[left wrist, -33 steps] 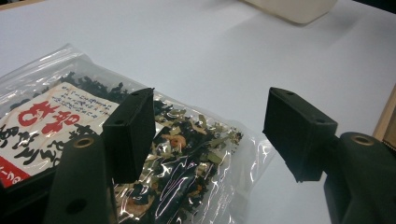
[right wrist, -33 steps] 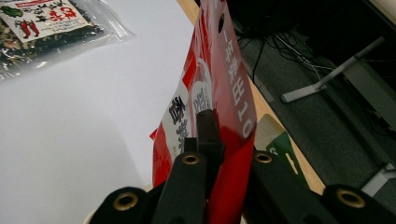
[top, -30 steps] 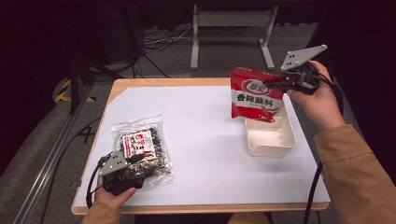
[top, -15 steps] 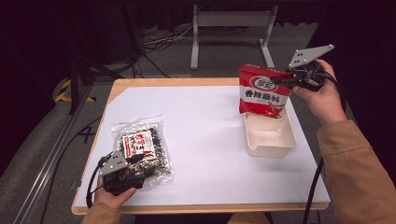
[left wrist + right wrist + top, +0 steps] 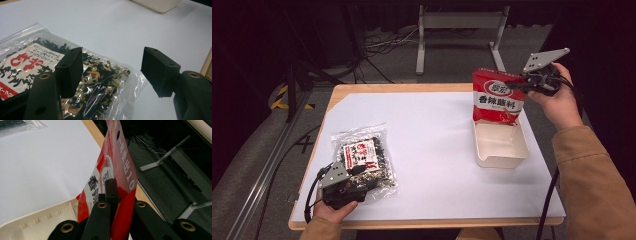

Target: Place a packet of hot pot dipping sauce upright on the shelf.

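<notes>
two packets [image 5: 497,97], one tray [image 5: 500,145]

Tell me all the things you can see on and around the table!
Red plastic seasoning packet: one, red with white label, hanging over the tray, pinched at its top edge.
Cream rectangular plastic tray: one, cream, right side of the table.
Clear plastic bag of dark dried seaweed mix: one, clear with red-and-white label, flat at front left.
White-topped wooden table: one, white with wood edge.
Grey metal stand: one, on the floor behind.
Left gripper: black, open over the bag's corner.
Right gripper: black, shut on the packet.
</notes>
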Demonstrator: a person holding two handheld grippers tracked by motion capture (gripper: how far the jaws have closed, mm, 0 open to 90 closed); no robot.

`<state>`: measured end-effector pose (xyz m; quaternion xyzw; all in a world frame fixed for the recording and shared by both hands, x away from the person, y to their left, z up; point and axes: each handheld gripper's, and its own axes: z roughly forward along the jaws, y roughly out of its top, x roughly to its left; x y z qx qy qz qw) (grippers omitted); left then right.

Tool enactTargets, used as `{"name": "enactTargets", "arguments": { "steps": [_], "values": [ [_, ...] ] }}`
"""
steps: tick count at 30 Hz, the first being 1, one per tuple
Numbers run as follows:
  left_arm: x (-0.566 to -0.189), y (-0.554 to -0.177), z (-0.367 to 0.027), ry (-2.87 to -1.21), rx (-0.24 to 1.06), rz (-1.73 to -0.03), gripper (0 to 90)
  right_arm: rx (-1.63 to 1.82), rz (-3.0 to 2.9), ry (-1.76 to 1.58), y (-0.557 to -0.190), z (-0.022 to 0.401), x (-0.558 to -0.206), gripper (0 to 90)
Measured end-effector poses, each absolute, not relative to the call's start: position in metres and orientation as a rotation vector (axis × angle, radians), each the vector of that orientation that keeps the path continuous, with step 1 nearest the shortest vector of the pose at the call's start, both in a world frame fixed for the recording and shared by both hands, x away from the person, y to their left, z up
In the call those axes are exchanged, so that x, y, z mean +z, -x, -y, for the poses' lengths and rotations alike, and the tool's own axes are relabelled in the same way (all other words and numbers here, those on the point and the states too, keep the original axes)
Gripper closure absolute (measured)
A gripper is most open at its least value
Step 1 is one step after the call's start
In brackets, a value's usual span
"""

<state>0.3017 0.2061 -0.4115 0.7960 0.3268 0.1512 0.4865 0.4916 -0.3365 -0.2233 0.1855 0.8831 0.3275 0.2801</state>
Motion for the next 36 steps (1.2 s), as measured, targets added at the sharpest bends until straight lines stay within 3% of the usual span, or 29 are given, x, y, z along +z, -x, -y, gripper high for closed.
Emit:
{"name": "enactTargets", "arguments": {
  "steps": [36],
  "values": [
    [-0.412,-0.303,-0.205,-1.932,0.362,-0.798,34.5,1.027,-2.438,-0.492,-0.501,0.324,-0.25,87.2]
  ]
}}
